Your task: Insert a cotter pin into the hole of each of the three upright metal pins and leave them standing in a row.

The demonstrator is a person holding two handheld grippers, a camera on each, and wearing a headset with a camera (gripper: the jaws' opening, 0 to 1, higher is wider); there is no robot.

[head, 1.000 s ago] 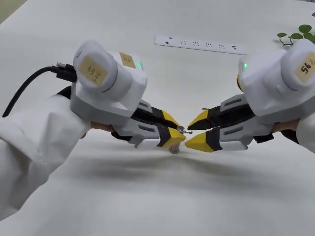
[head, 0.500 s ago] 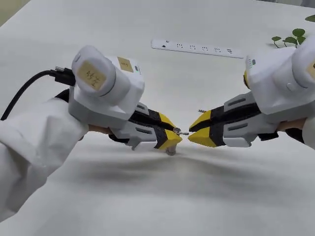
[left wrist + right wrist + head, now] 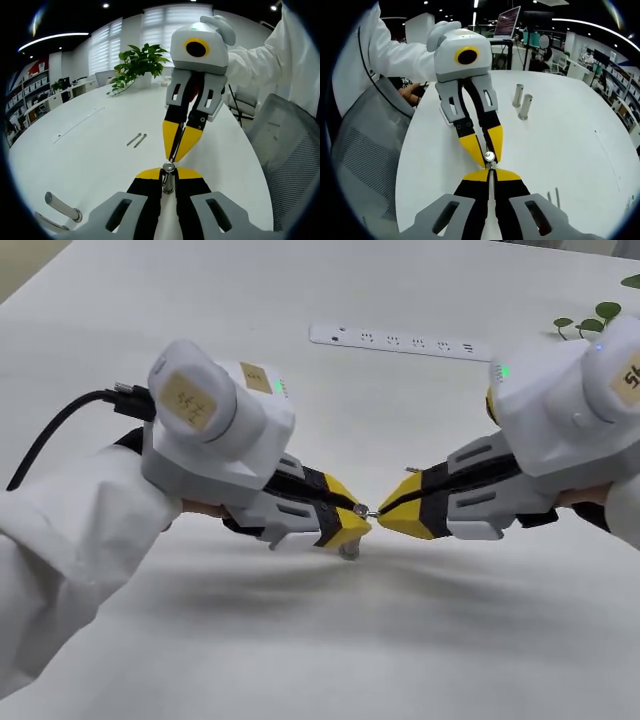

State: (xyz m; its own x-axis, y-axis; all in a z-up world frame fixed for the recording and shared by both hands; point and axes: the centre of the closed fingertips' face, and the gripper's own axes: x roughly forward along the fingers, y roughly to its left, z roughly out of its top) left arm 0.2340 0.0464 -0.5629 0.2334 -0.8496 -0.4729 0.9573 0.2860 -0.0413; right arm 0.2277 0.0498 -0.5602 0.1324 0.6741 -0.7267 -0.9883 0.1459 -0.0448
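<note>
A broad white surface (image 3: 300, 640) runs through an open office with blinds along the back wall. The pin (image 3: 168, 180) stands upright on it, and all that follows is placed from that pin. The left tongs (image 3: 168, 174) grip its shaft, yellow tips pressed against it from both sides. In the head view its foot shows just under those tips.

At the pin's head lies the cotter pin (image 3: 369, 511), pinched between the pressed-together tips of the right tongs (image 3: 490, 173), which come in level from the opposite side. I cannot tell whether its end sits in the hole.

Near the pin, on the right tongs' side, two spare cotter pins (image 3: 136, 140) lie flat side by side. Well apart from the pin, out past the left tongs, two other pins (image 3: 525, 107) stand upright just beside each other.

Farther from the pin, a power strip (image 3: 400, 342) lies across the far part of the surface, and a plant (image 3: 590, 318) sits beyond that at the edge. A black cable (image 3: 55, 430) leaves the back of the left tongs. A mesh chair (image 3: 285, 150) stands off the rim of the surface.
</note>
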